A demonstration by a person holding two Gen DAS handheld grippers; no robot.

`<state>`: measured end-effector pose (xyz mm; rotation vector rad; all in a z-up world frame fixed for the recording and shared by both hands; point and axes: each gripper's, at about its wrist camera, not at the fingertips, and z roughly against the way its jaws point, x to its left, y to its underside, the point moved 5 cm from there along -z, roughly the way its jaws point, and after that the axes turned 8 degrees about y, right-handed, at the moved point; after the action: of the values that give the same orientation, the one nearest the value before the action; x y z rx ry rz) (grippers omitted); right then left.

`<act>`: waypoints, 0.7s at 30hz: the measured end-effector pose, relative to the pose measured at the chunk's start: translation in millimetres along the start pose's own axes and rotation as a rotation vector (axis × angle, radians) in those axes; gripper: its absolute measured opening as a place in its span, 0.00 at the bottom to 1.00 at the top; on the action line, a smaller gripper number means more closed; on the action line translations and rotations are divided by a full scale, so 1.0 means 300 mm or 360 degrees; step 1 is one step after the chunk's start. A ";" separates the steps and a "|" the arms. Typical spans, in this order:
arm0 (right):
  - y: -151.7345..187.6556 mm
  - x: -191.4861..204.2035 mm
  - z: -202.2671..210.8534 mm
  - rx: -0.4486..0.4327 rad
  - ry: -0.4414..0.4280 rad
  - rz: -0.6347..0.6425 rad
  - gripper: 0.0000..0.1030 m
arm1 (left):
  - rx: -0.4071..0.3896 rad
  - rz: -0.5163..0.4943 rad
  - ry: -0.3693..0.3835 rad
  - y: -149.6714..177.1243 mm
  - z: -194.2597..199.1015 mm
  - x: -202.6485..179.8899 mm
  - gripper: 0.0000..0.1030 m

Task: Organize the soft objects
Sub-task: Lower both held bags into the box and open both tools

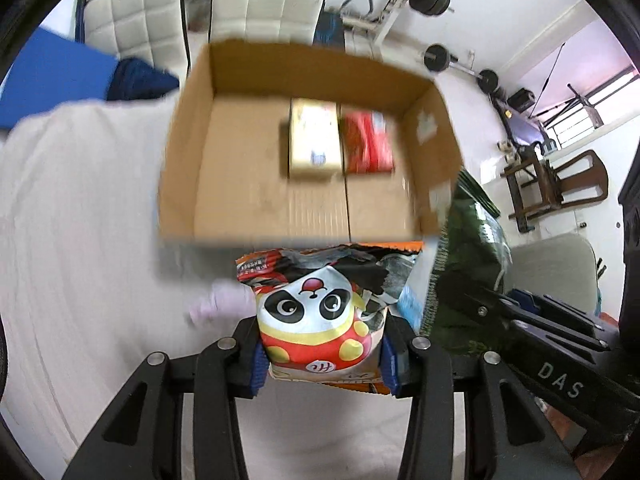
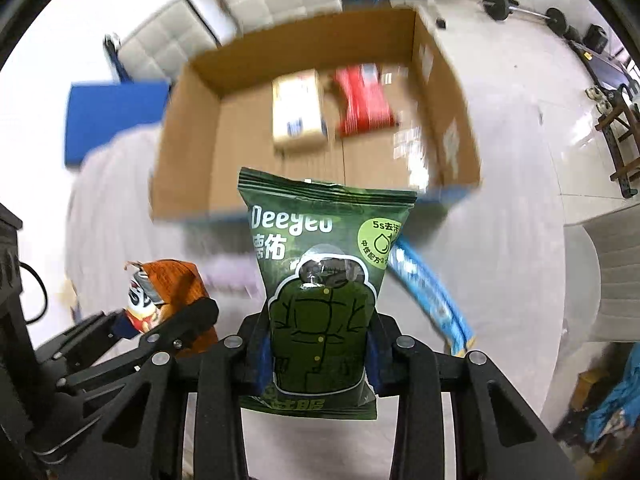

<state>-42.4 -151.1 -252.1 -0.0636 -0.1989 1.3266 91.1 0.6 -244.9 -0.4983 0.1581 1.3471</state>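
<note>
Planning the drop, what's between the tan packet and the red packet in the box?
Nothing: tan packet and red packet lie side by side on the cardboard box floor, in both wrist views.

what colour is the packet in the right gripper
Dark green packet with white lettering, clearest in the right wrist view.

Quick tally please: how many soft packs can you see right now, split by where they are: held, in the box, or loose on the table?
Held in grippers: 2, the panda snack bag and the green Deeyeo pack
Inside the cardboard box: 2, the tan pack and the red pack
Loose on the table: 1, the light blue pack
Total: 5
</note>
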 end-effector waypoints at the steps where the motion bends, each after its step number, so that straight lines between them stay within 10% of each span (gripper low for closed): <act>1: -0.069 0.033 0.020 -0.0022 -0.0005 -0.0025 0.37 | -0.0029 -0.0014 -0.0011 -0.055 0.011 0.004 0.39; 11: -0.398 0.021 -0.188 -0.0011 0.0022 -0.0432 0.37 | 0.0023 0.0020 -0.0077 -0.386 -0.038 0.139 0.40; 21: -0.469 -0.045 -0.501 0.0122 0.0139 -0.0757 0.37 | 0.0233 0.0058 -0.0196 -0.525 -0.277 0.264 0.40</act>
<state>116.4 -188.2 -378.7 -0.0081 -0.0808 0.8540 274.6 14.1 -309.4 -0.2902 0.1636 1.3861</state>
